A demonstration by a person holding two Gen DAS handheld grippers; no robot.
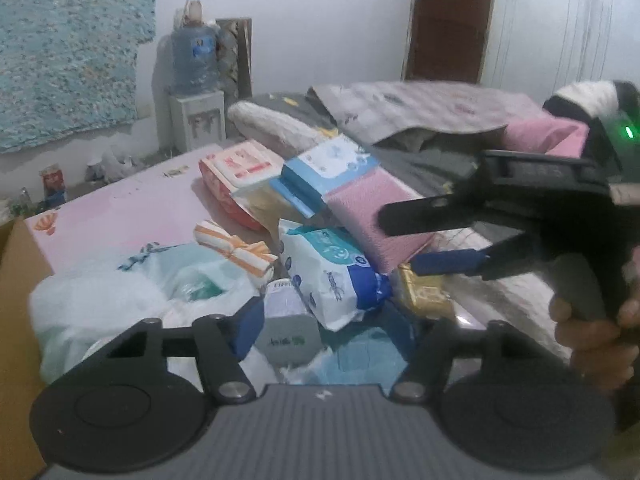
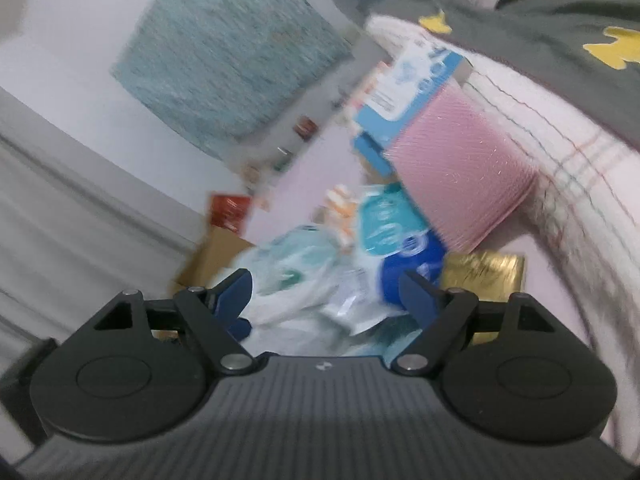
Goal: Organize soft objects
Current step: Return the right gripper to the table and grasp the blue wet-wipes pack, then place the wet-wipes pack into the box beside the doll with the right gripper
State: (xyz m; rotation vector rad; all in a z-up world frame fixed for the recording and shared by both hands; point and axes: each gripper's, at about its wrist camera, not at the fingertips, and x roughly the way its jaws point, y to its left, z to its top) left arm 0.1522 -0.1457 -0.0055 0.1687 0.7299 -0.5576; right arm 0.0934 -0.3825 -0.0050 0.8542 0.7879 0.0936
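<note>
A heap of soft packs lies on a pink bed sheet [image 1: 120,208]. It holds a blue-and-white wipes pack [image 1: 332,268], a pink pack [image 1: 376,216], a light blue pack [image 1: 328,168], a red-and-white pack [image 1: 240,172], an orange-striped cloth roll [image 1: 236,250], a gold pack [image 1: 424,292] and a white plastic bag [image 1: 120,300]. My left gripper [image 1: 332,328] is open over a grey-topped pack [image 1: 288,332]. My right gripper [image 1: 404,244] is open, tips above the gold pack. In the blurred right wrist view, it [image 2: 324,296] hangs open over the bag [image 2: 296,280], with the pink pack [image 2: 460,176] beyond.
A cardboard box [image 1: 16,320] stands at the left of the bed. Grey bedding [image 1: 420,160] and a patterned blanket [image 1: 420,108] pile up behind the heap. A water dispenser [image 1: 196,92] stands by the far wall. A brown door [image 1: 452,20] is at the back right.
</note>
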